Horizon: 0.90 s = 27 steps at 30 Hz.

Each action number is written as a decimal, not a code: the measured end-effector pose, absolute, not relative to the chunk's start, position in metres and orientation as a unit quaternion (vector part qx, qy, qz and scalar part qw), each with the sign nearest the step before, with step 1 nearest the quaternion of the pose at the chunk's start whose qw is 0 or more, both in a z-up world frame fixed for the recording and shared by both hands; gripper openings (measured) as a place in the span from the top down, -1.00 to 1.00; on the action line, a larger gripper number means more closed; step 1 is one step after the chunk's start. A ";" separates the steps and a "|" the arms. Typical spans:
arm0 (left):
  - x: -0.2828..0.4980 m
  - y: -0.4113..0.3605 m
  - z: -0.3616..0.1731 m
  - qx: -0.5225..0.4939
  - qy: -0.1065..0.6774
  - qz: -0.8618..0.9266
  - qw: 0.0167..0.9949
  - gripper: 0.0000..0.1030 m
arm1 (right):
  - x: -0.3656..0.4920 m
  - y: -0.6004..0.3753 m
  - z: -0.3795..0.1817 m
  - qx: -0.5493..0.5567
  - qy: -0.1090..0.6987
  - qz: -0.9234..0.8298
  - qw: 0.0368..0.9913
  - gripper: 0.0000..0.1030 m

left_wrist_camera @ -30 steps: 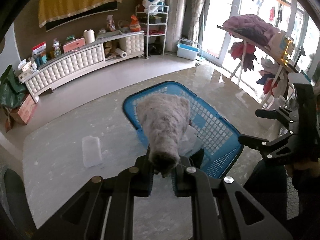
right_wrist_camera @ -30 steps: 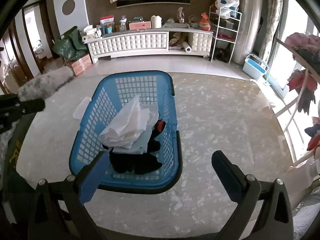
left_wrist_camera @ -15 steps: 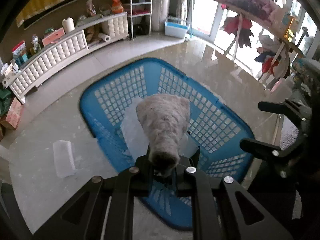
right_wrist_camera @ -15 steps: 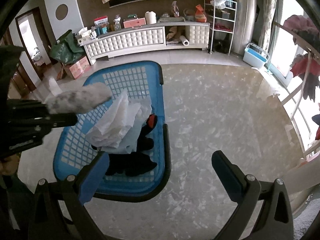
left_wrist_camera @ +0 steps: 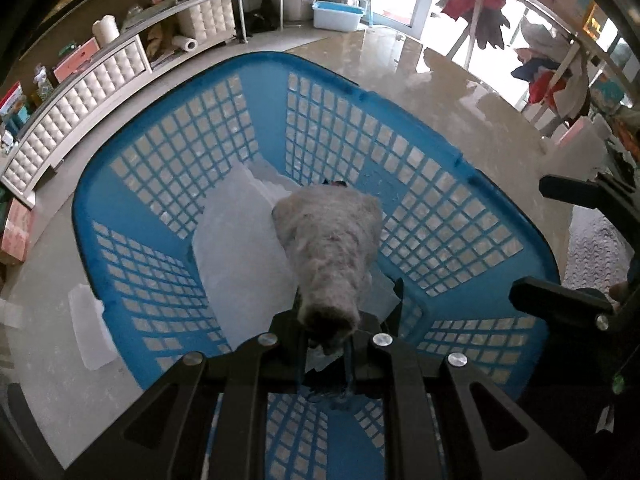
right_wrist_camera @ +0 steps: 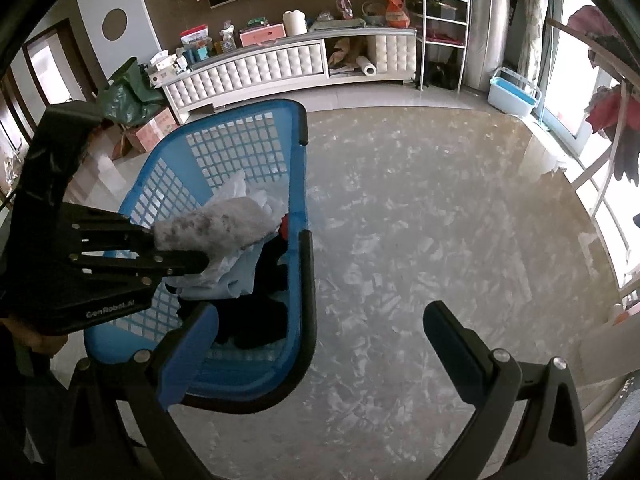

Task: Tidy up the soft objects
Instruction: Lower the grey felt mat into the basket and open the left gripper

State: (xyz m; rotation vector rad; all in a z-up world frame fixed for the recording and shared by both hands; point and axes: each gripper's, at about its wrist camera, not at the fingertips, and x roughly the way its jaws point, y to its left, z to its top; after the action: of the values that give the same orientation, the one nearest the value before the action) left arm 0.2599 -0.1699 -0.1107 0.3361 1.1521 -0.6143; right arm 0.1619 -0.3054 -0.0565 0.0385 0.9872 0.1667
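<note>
My left gripper (left_wrist_camera: 328,334) is shut on a fuzzy grey soft item (left_wrist_camera: 330,248) and holds it over the inside of a blue plastic laundry basket (left_wrist_camera: 160,184). The basket holds a white cloth (left_wrist_camera: 240,248) and dark clothes (right_wrist_camera: 264,280). In the right wrist view the left gripper (right_wrist_camera: 176,246) reaches in from the left with the grey item (right_wrist_camera: 216,226) above the basket (right_wrist_camera: 248,136). My right gripper (right_wrist_camera: 320,348) is open and empty, low over the table just right of the basket's near corner.
The basket stands on a marble table (right_wrist_camera: 440,220). A white folded cloth (left_wrist_camera: 90,324) lies on the table left of the basket. A white cabinet (right_wrist_camera: 280,64), a metal shelf (right_wrist_camera: 440,20) and a clothes rack (left_wrist_camera: 540,40) stand beyond.
My left gripper has carried the grey item forward from the basket's near edge to over its inside. The right gripper has shifted a little to the right.
</note>
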 end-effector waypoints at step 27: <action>0.234 -0.158 -0.059 0.174 0.470 -0.278 0.819 -0.61 | 0.145 -0.298 -0.028 0.025 0.459 0.099 0.882 -0.99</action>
State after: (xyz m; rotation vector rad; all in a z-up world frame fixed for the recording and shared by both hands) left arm 0.2338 -0.1582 -0.0592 0.3704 1.0015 -0.5920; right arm 0.1453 -0.2984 -0.0284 0.0517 0.9568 0.2057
